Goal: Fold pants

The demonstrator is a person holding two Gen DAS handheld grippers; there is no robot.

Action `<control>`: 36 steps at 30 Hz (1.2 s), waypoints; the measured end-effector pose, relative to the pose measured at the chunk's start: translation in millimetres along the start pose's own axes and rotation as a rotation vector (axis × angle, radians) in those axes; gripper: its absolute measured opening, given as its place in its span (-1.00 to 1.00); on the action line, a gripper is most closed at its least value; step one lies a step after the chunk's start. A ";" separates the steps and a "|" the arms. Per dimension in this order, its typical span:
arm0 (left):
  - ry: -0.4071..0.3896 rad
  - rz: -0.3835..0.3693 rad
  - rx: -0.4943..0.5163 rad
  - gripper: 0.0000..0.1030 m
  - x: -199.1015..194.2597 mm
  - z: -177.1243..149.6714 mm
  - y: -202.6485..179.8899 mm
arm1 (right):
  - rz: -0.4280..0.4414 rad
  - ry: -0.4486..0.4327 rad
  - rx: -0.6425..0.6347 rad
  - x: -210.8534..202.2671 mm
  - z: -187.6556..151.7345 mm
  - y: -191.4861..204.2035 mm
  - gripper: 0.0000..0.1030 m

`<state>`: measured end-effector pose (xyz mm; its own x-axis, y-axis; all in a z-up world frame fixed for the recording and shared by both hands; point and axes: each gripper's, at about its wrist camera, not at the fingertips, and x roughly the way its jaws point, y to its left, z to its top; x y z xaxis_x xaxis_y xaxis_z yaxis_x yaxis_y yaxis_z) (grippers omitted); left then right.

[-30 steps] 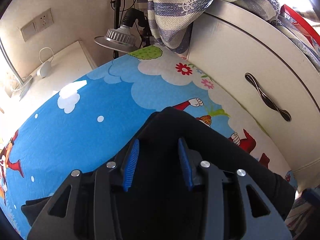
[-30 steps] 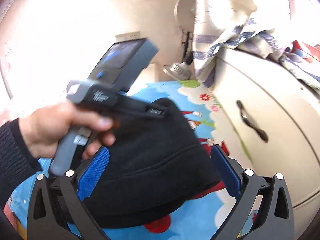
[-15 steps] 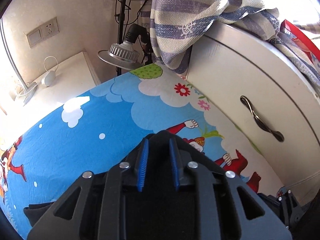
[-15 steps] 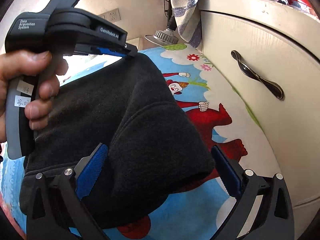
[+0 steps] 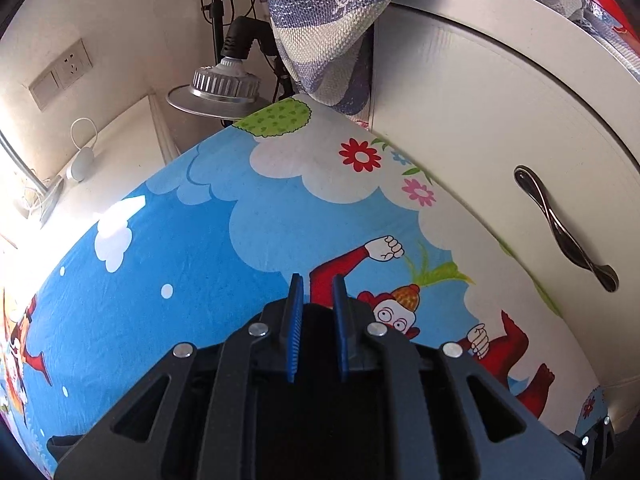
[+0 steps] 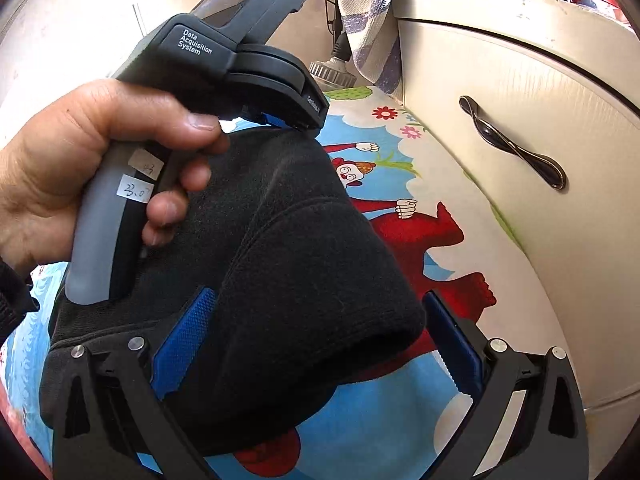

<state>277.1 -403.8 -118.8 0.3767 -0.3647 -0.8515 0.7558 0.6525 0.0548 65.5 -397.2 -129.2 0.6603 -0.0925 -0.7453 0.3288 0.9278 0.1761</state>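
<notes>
Right gripper [image 6: 320, 344] has its jaws spread wide, one blue pad on each side of the near end of the black pants [image 6: 304, 272], but the pads aren't pinching the cloth; the right-hand pad stands clear of it. The pants lie in a thick folded bundle on the cartoon sheet [image 6: 384, 420], rounded end toward the camera, the rest running away toward the upper left.

Left gripper [image 5: 318, 300] has its jaws pulled in close, blue pads nearly parallel with only a narrow gap. From its own camera I can't tell if any cloth is pinched between them; the dark stuff under the frame is too murky. From the right camera the left gripper [image 6: 280, 120] sits at the far top edge of the pants with its tip right against the fabric, and the person's left hand [image 6: 92, 176] is wrapped around the grey handle, which has a couple of little paper labels on it.

Further out: the sheet is bright blue with white clouds, flowers and a red-dressed cartoon figure [image 5: 394, 312]. A cream cabinet [image 5: 500, 140] with a dark curvy handle [image 5: 564, 232] stands along the sheet's right edge. A striped blue-and-white cloth [image 5: 320, 24] hangs over its top corner. A metal lamp [image 5: 218, 84] on a stand sits behind the sheet's far end, with a wall socket [image 5: 60, 74] to the left.
</notes>
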 end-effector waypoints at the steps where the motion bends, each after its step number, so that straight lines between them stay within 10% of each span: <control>1: -0.025 -0.014 -0.034 -0.63 -5.7 0.2 3.4 | 0.002 0.001 -0.002 -0.7 -0.2 -0.3 0.89; 7: -0.215 -0.087 -0.129 -0.63 -79.0 -19.7 10.5 | 0.017 -0.001 0.007 -1.6 -1.8 -2.8 0.89; 12: -0.070 -0.044 -0.108 -0.62 -47.8 -44.2 20.3 | 0.002 0.001 -0.010 -3.2 0.1 -0.6 0.89; 25: -0.082 -0.100 -0.161 -0.58 -45.4 -48.5 32.4 | -0.076 -0.237 -0.115 -59.1 25.5 32.4 0.89; 30: -0.082 -0.113 -0.160 -0.56 -47.0 -48.8 35.3 | -0.133 -0.027 -0.172 -12.4 19.5 33.9 0.89; 36: -0.173 -0.065 -0.169 -0.22 -89.5 -73.1 34.1 | -0.080 -0.032 -0.121 -10.1 5.8 21.3 0.89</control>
<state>230.0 -300.3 -78.8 0.4266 -0.5085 -0.7480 0.6869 0.7201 -0.0977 69.8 -378.6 -114.2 0.6569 -0.1778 -0.7327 0.2989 0.9536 0.0366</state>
